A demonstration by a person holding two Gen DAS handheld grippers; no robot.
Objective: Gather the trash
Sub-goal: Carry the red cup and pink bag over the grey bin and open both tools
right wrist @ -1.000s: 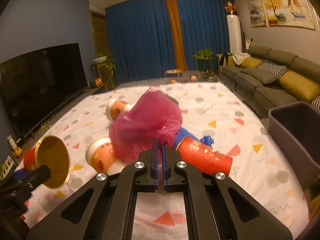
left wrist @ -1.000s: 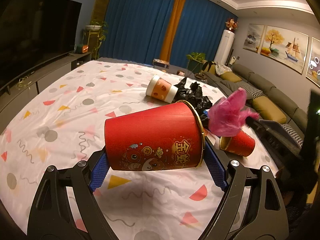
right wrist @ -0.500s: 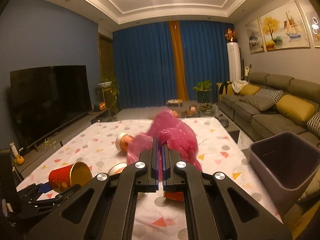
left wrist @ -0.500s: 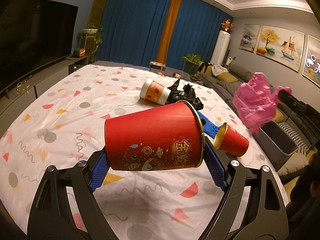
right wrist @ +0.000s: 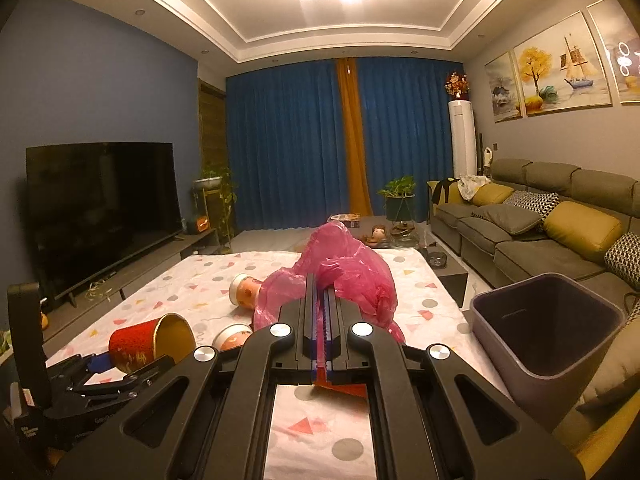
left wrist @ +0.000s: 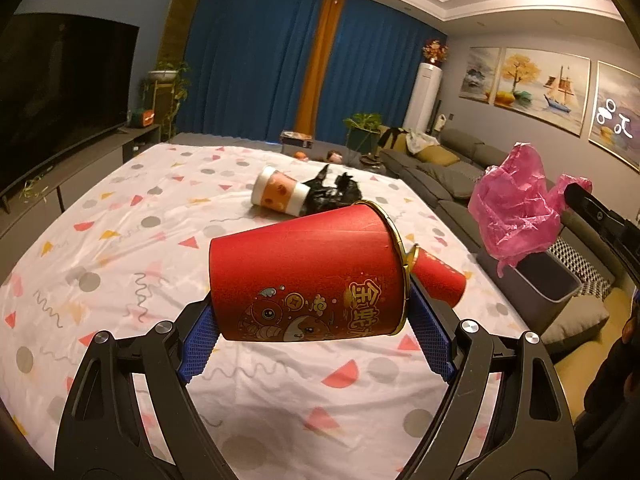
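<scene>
Both claws loaded, bin close by.
Right gripper [right wrist: 319,320] pinched a crumpled pink plastic bag [right wrist: 344,276], limp and light, near the grey plastic bin [right wrist: 548,332]; left gripper [left wrist: 316,336] clamped 1 large red paper cup [left wrist: 308,280] sideways, probably crushable, above the sheet.

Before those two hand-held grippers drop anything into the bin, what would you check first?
1. Right hand-held gripper shut on the pink plastic bag: ok.
2. Left hand-held gripper holding the big red paper cup by its ends: ok.
3. Grey bin open and upright: ok.
4. Bag directly above the bin: not ok, off to the side.
5. Bin has room: ok, looks empty.
6. Tablecloth free of trash: not ok, more cups remain.
</scene>
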